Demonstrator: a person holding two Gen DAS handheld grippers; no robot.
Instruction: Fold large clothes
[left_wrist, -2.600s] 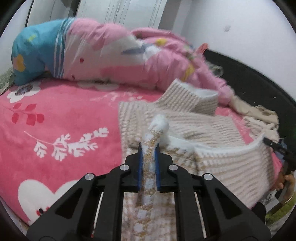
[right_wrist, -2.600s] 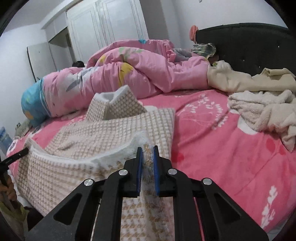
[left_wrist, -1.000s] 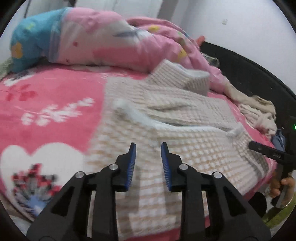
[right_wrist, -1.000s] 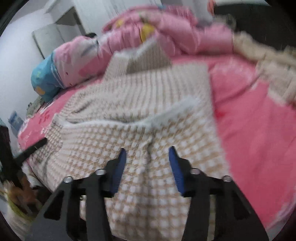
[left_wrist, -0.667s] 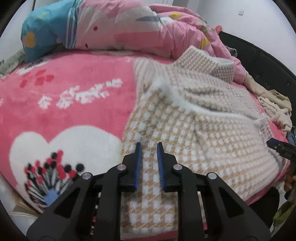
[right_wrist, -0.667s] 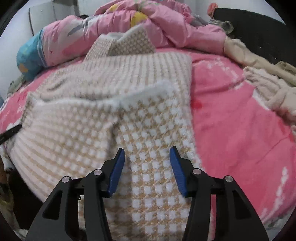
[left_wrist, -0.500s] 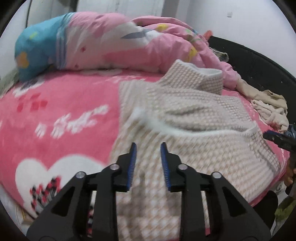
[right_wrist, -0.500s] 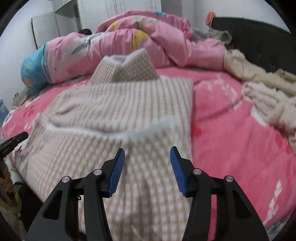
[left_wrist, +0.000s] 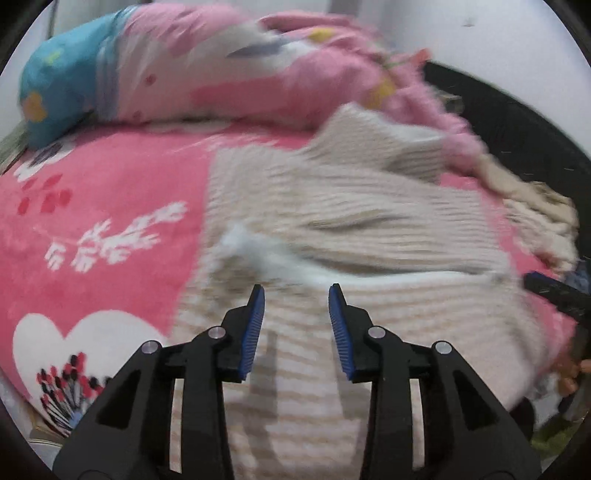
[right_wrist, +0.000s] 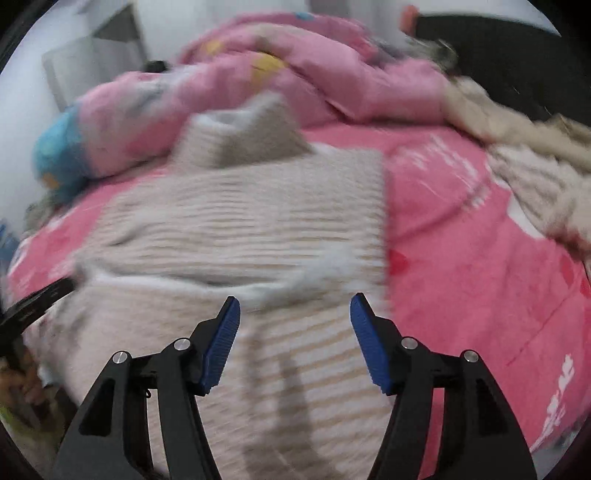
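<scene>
A large beige checked fleece garment (left_wrist: 369, 229) lies spread on the pink bed, its near part folded over with a fluffy white edge (left_wrist: 280, 258) across the middle. The same garment (right_wrist: 258, 229) fills the right wrist view, collar toward the quilt. My left gripper (left_wrist: 296, 291) hovers over the folded near part, jaws opening, nothing between them. My right gripper (right_wrist: 294, 301) hangs over the same fold near the garment's right side, jaws opening wide and empty. Both views are blurred by motion.
A rolled pink and blue quilt (left_wrist: 184, 74) lies along the far side. A pink floral blanket (left_wrist: 92, 221) covers the bed. Cream clothes (right_wrist: 535, 173) are piled at the right by the black headboard (right_wrist: 498, 48). A hand (left_wrist: 569, 376) shows at the right edge.
Both grippers held the garment's edge at first, then let it go; the fold now lies flat. Both jaws have widened since half a second ago and the views have pulled back slightly.
</scene>
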